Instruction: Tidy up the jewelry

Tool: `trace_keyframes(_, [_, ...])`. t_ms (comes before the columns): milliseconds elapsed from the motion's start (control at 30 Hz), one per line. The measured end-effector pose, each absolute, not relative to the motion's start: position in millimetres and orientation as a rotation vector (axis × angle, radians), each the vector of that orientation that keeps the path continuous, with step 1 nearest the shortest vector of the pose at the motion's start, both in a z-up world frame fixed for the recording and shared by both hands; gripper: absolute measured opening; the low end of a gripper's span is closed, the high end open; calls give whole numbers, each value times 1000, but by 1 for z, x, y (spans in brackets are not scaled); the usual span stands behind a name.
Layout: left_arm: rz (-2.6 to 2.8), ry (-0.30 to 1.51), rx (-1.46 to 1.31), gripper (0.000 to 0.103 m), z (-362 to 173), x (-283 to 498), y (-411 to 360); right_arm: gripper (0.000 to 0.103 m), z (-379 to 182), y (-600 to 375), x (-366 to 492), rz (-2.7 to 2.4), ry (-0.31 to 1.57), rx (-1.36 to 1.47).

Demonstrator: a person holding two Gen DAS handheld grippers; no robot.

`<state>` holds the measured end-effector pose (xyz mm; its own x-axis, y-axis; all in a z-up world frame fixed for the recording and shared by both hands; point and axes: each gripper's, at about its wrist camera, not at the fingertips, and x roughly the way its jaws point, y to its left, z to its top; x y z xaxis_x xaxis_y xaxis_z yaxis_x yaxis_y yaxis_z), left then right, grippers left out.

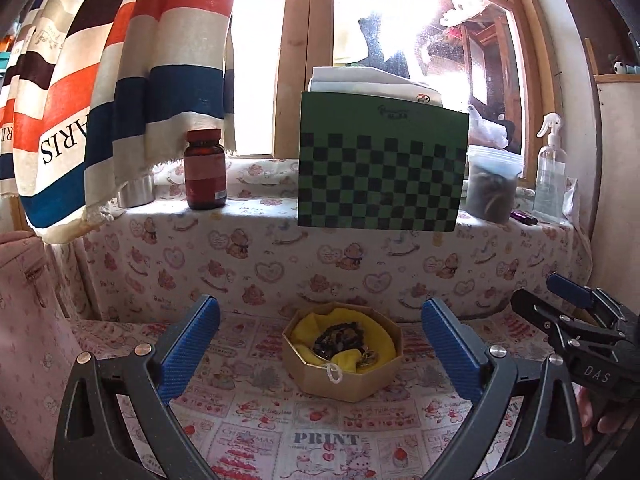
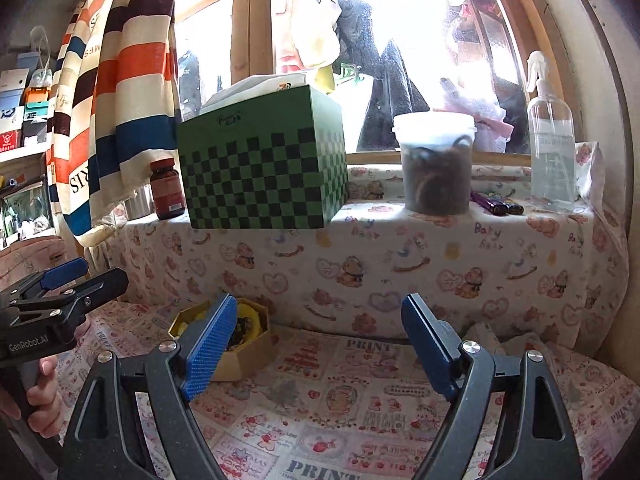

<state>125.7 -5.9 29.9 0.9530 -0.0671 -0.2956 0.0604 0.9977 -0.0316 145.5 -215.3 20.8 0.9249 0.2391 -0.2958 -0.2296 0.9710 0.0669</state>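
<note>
An octagonal cardboard box (image 1: pixel 344 384) sits on the printed cloth, lined with yellow fabric (image 1: pixel 380 340). A dark bead bracelet (image 1: pixel 340 338) lies in it, and a white cord loop (image 1: pixel 334 372) hangs over its front rim. My left gripper (image 1: pixel 320 308) is open just short of the box, with nothing between its blue pads. My right gripper (image 2: pixel 320 300) is open over bare cloth to the right of the box (image 2: pixel 240 356), whose middle its left finger hides. Each gripper shows at the edge of the other's view: the right gripper (image 1: pixel 540 294) and the left gripper (image 2: pixel 100 272).
The cloth-covered sill behind holds a green checkered box (image 1: pixel 380 176), a brown pill bottle (image 1: pixel 205 170), a metal cup (image 1: pixel 136 192), a plastic jar with dark contents (image 2: pixel 436 164), a spray bottle (image 2: pixel 552 140) and purple pens (image 2: pixel 496 204). A striped curtain (image 1: pixel 120 80) hangs left. A pink bag (image 1: pixel 28 320) stands at the left edge.
</note>
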Motion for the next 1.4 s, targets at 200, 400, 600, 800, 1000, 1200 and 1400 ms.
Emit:
trace_keyframes(200, [-69,260,54,100,15,122,-23,86,12,-223,145,222,316,19])
trace_keyframes(400, [-44,206,47,102,15,111,-25,86,9,-228,151,187,346,41])
trace_keyframes(600, [-26,170,56,102,17,105,-25,88,9,-225,149,169,342,20])
trace_keyframes(800, [-10,165,22,102,17,105,-18,88,9,-224,148,164,337,10])
trace_keyframes(1000, [-9,169,29,102,16,105,-20,88,10,-223,146,159,333,8])
trace_keyframes(1200, [-8,171,28,102,16,105,-19,88,10,-223,146,162,333,8])
trace_keyframes(1400, [5,176,14,102,17,108,-14,88,11,-221,143,186,330,1])
